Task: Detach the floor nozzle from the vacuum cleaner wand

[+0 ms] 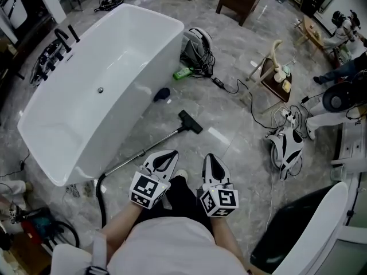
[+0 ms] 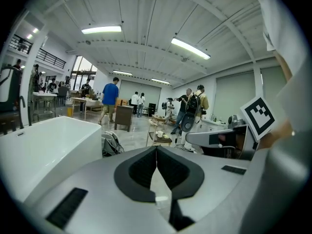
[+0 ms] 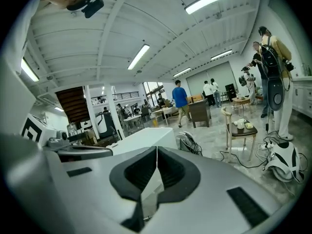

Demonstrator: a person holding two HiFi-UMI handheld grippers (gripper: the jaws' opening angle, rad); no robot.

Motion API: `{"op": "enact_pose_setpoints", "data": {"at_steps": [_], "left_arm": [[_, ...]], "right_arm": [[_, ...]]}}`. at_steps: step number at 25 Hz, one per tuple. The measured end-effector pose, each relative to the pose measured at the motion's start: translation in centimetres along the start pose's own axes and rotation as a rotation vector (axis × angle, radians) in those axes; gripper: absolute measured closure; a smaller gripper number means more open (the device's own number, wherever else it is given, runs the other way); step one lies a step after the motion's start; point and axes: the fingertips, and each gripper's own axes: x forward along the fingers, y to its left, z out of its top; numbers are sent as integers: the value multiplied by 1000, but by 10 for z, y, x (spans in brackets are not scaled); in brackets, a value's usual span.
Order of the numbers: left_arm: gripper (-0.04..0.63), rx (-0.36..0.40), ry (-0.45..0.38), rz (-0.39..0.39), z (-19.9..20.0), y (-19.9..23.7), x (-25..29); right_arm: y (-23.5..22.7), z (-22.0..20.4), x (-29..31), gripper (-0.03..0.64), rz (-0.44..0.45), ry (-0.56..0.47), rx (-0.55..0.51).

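Presently left gripper [image 1: 166, 154] & right gripper [image 1: 211, 160] are hovering w/ jaws closed tight, empty, prob. because floor nozzle [image 1: 190, 121] is lying unreached at 12 o'clock.

Your left gripper [image 1: 170, 153] and right gripper [image 1: 210, 157] sit side by side, just in front of you. Ahead of them the wand [image 1: 150, 147] lies on the floor [image 1: 229, 107], its nozzle [image 1: 190, 122] at the far right end. The bathtub [image 1: 103, 85] stands to your left, alongside the wand, with the hose [image 1: 101, 202] at its near corner. A bag [image 1: 198, 47] lies beyond the bathtub's far end, and a small table [image 1: 274, 73] is farther right.
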Motion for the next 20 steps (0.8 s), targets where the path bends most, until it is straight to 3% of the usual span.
{"op": "enact_pose_setpoints", "data": {"at_steps": [13,20], "left_arm": [[584,-13,11,43,7,12,68],[584,-17,26,67,5,18,79]], "right_arm": [[-52,12,51,600,63,19,16],[-63,5,67,600,87,43,22]]}}
